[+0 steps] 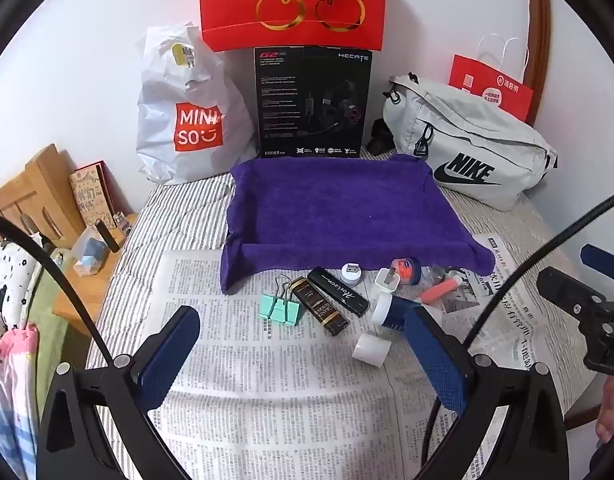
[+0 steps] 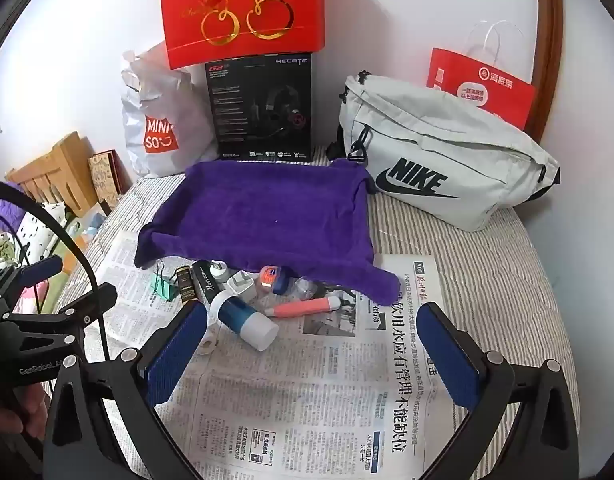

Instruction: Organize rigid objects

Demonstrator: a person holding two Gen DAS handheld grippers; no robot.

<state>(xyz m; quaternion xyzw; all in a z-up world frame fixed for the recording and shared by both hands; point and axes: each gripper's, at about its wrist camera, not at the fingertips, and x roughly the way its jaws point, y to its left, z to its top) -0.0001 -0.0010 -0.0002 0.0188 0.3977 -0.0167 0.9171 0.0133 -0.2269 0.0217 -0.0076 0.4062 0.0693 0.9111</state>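
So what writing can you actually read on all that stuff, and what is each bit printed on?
"MINI SO": white plastic bag.
"Cherries": red gift bag.
"G2", "HECATE": black headset box.
"NIKE": grey waist bag.
"Horizon": black stick.
"GRAND RESERVE": brown tube, partly blurred.
Newspaper: Chinese headlines; small print unreadable.
Small red paper bag: Chinese logo, too blurred.

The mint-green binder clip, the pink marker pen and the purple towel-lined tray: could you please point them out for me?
mint-green binder clip [image 1: 279,311]: left wrist view, on its green body.
pink marker pen [image 2: 307,306]: right wrist view, mid-barrel.
purple towel-lined tray [image 1: 339,254]: left wrist view, on its near wall.
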